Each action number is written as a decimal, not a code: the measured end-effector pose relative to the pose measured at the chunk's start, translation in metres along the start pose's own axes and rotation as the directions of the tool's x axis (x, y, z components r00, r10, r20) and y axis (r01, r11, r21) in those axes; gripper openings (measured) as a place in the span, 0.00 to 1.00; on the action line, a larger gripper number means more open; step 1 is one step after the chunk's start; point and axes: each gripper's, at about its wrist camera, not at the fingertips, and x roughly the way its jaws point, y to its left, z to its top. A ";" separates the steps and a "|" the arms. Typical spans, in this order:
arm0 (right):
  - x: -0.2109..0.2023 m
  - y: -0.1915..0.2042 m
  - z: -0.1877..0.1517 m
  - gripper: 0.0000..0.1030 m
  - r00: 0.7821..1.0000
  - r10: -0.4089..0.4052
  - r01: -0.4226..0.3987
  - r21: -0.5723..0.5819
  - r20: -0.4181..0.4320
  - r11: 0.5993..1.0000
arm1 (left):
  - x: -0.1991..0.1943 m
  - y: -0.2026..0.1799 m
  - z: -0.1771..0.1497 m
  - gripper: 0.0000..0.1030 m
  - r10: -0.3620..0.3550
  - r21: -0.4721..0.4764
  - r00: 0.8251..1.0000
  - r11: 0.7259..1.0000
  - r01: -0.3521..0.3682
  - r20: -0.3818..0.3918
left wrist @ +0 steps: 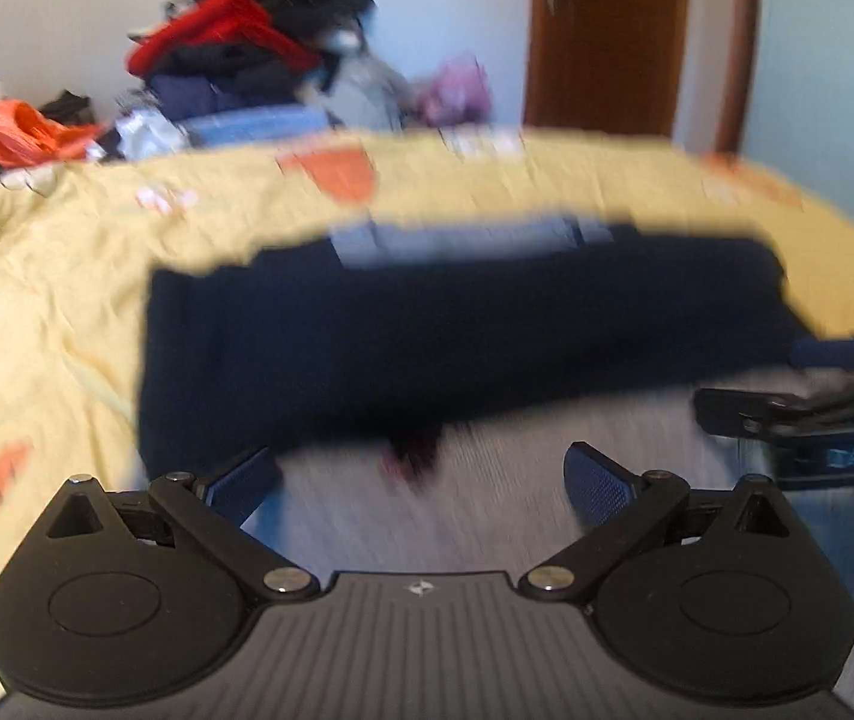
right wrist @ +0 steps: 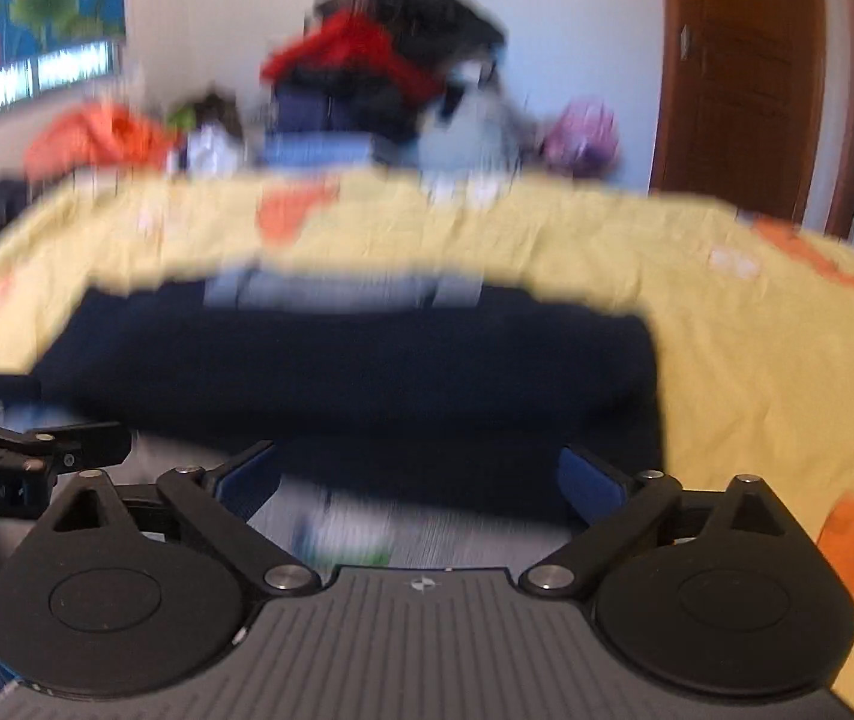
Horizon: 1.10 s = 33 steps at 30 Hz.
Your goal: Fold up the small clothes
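Note:
A dark navy garment [left wrist: 457, 330] lies folded across the yellow bedspread [left wrist: 66, 276], with a light grey-white part [left wrist: 487, 498] nearer to me. My left gripper [left wrist: 420, 480] hovers over that grey part, jaws wide, nothing between the blue pads [left wrist: 598, 480]. The right gripper [left wrist: 835, 420] shows at the right edge of the left wrist view. In the right wrist view the navy garment [right wrist: 354, 372] fills the middle. My right gripper [right wrist: 417, 483] stands open at its near edge, with no cloth pinched. The left gripper [right wrist: 18, 462] shows at the left edge. Both views are blurred.
A tall heap of mixed clothes [left wrist: 246, 42] in red, black and blue stands at the far side of the bed. An orange cloth [left wrist: 0, 132] lies far left. A brown wooden door [left wrist: 607, 30] is behind right. The yellow bedspread [right wrist: 775, 348] stretches right.

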 end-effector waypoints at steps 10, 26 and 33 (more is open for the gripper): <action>-0.016 -0.004 -0.029 1.00 0.998 -0.049 0.052 0.092 -0.034 0.994 | 0.001 0.007 -0.007 1.00 0.014 -0.036 1.000 0.999 -0.013 0.017; -0.024 0.006 -0.047 1.00 0.997 -0.069 0.070 0.034 -0.015 0.997 | -0.065 -0.014 -0.065 1.00 0.029 -0.050 0.999 0.998 -0.028 0.017; -0.025 0.005 -0.047 1.00 0.998 -0.069 0.069 0.037 -0.013 0.997 | -0.060 -0.014 -0.059 1.00 0.051 -0.061 0.999 0.997 -0.050 0.016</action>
